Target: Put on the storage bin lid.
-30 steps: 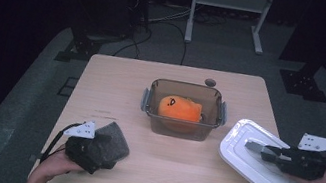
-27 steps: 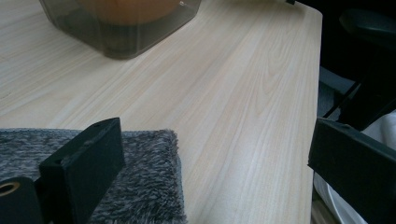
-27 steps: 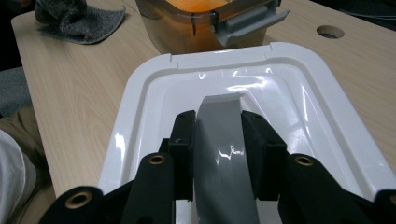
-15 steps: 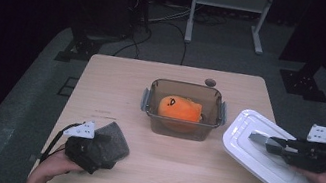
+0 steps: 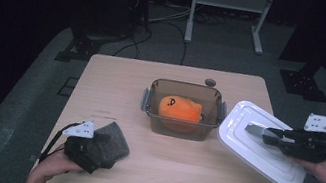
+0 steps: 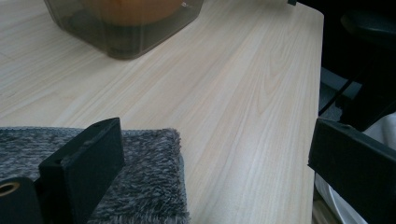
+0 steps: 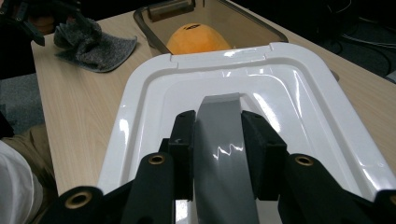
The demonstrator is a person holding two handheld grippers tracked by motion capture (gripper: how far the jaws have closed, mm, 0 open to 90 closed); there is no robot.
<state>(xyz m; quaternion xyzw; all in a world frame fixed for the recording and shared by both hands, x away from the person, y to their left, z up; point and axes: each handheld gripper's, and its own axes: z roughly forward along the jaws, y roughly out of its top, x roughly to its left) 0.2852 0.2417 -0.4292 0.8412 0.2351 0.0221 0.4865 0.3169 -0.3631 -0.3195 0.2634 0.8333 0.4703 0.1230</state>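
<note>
High view: your right tool (image 5: 258,131) is clamped on the grey handle of the white lid (image 5: 252,147), held tilted and clear of the surface (image 5: 187,172) just right of the open container (image 5: 183,109) with the orange toy (image 5: 179,111) inside; covering is not yet done. Left gripper view: your left tool (image 6: 205,158) stands apart over the grey cloth (image 6: 140,186), gripping nothing. Right gripper view: both pads (image 7: 183,140) press the handle, and what remains, in my judgement, is seating the lid.

From my feed the high view is dim w/ black surroundings, only the tabletop (image 5: 176,175) lit from overhead, glare streaks on the white lid (image 7: 280,79) in the right gripper view, near jaws soft, left gripper view's far edge blurry.
</note>
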